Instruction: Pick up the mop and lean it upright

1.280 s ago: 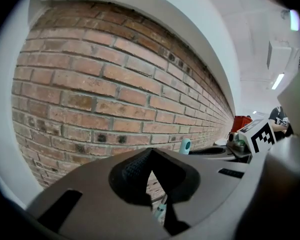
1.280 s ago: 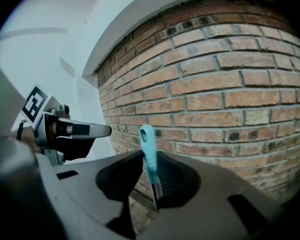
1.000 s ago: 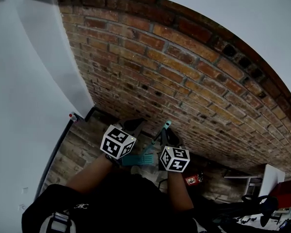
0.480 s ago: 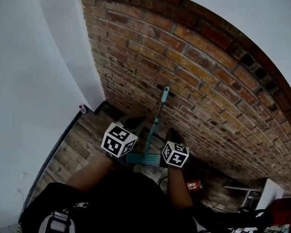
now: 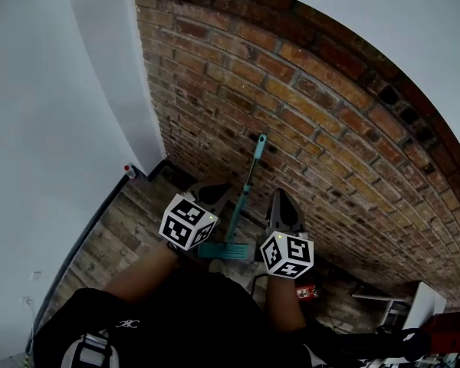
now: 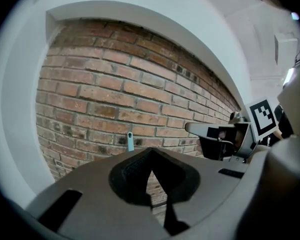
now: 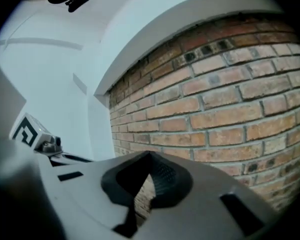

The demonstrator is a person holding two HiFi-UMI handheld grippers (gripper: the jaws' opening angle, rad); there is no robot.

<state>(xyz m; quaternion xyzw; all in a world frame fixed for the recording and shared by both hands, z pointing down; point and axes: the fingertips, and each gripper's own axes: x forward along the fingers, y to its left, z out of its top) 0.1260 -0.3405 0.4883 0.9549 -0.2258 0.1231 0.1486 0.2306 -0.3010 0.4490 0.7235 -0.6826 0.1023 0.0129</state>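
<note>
The jaws of the left gripper (image 6: pixel 151 170) are seen drawn together in the left gripper view, with only a thin slit between the dark pads and nothing gripped. The jaws of the right gripper (image 7: pixel 148 178) are likewise closed to a narrow slit, and nothing is held between them. In the head view both grippers are held out low in front of the person, whose bare forearms and dark clothing fill the bottom of the frame; the marker cube (image 5: pixel 186 222) of the left gripper and the marker cube (image 5: pixel 287 254) of the right gripper are turned towards the camera. The mop (image 5: pixel 245 194) is found between the two grippers and is touched by neither. Its teal head (image 5: pixel 225 251) is set on the floor (image 5: pixel 115 236) just in front of the person, and its teal handle rises at a slight tilt until its top end is rested against the brick wall (image 5: pixel 307 121). The top end of the handle (image 6: pixel 130 142) is also shown in the left gripper view, just above the closed jaws and against the bricks. A small red object (image 5: pixel 305 290) is seen on the floor to the right of the right gripper. To the left the brick wall is met by a white wall (image 5: pixel 54 129), at whose foot a small red and white item (image 5: pixel 128 171) is fixed.
</note>
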